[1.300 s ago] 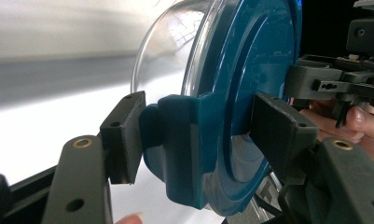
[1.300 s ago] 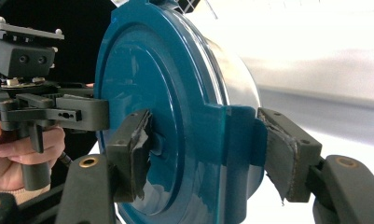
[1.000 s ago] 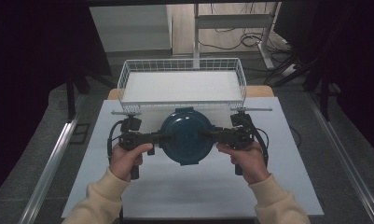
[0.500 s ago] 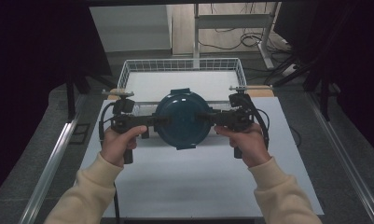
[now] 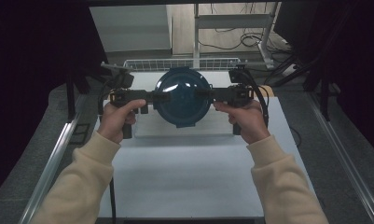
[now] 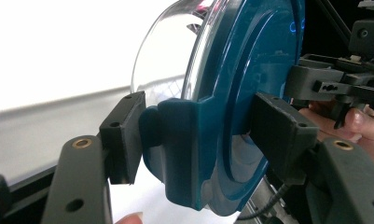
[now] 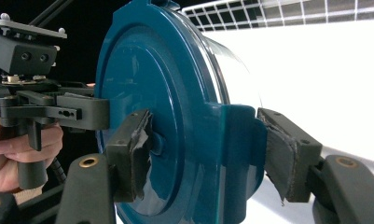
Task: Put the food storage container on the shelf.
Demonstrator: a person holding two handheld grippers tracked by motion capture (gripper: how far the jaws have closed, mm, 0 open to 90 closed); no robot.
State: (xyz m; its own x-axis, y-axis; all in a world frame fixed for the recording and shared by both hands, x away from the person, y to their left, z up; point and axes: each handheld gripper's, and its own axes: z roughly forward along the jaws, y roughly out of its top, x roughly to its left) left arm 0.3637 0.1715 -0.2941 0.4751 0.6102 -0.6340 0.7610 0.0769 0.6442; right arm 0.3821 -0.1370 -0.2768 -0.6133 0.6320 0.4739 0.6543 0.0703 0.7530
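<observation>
I've got the round teal-lidded container (image 5: 182, 98) clamped from both sides, held in the air above the table (image 5: 184, 177), just in front of the wire basket (image 5: 142, 64). Left gripper (image 5: 168, 97) is closed on its left lid latch (image 6: 175, 144), right gripper (image 5: 199, 93) on the right latch (image 7: 240, 140). The clear bowl (image 6: 161, 56) faces away from me.

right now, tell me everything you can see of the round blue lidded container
The round blue lidded container has a dark teal plastic lid with raised concentric rings and a side latch tab at each end, over a clear bowl-shaped body. It is held up above the white table, in front of the wire basket. The left gripper clamps one latch tab, the right gripper the opposite one.
</observation>
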